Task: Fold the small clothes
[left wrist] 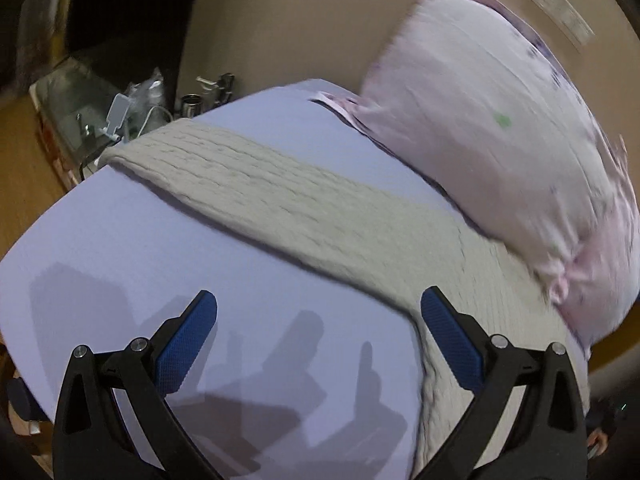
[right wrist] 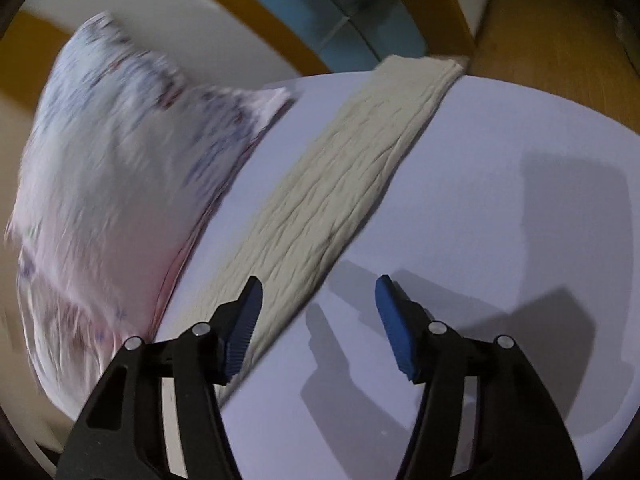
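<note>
A beige knit garment (left wrist: 304,216) lies flat in a long band across the lavender tabletop (left wrist: 132,240), one end reaching the far edge. A pink pillow (left wrist: 500,168) sits just beside it along one side. The left gripper (left wrist: 318,312) and right gripper (right wrist: 318,292) hover above with jaws wide, holding nothing.

Both wrist cameras look down from close above the lavender counter (left wrist: 120,240), the left facing its far-left corner, the right its far-right, sharing the knitted cloth (left wrist: 300,208) and patterned garment (right wrist: 112,168).
</note>
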Demonstrator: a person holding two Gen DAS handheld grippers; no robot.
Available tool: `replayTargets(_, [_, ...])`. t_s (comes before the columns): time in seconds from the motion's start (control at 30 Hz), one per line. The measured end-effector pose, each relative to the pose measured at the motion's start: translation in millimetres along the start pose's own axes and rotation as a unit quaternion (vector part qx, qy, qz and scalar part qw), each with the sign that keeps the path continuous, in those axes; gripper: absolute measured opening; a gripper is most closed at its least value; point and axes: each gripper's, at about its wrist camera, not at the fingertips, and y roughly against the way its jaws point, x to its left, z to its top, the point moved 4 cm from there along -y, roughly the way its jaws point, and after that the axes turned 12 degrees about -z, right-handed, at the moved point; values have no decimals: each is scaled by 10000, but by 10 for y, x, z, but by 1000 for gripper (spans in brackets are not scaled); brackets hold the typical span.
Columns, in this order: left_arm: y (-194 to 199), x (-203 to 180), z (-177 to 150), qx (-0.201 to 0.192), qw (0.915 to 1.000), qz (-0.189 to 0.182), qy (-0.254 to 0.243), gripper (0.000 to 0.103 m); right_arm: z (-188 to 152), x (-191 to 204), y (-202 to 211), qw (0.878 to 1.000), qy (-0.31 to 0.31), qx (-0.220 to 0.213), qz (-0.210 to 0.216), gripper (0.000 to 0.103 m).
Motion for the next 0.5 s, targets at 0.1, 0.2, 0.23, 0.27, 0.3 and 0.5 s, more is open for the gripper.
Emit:
replayTargets(0.1, [-25, 106, 96, -34, 9998, 151, 104, 102, 258, -37, -127, 9993, -351, -99, -4, 46])
replayTargets(0.2, [-96, 155, 168, 39, 9993, 302, 211, 102, 505, -87, -250, 9980, -591, -242, -14, 31])
replayTargets(0.23, [-119, 181, 200, 50, 9990, 392, 213, 102, 555, -105, -292, 9975, -635, -295, -44, 23])
replayTargets(0.27, [-157, 209, 231, 71, 9983, 537, 228, 102, 636, -110, -366, 9975, -618, -309, -156, 10])
replayTargets(0.3, [-169, 233, 242, 80, 9978, 615, 249, 102, 678, -98, -401, 9976, -577, -330, -183, 10])
replayTargets(0.5, [-205, 398, 302, 34, 9955, 792, 528, 102, 331, 886, 284, 9828, 1045, -1514, 144, 9])
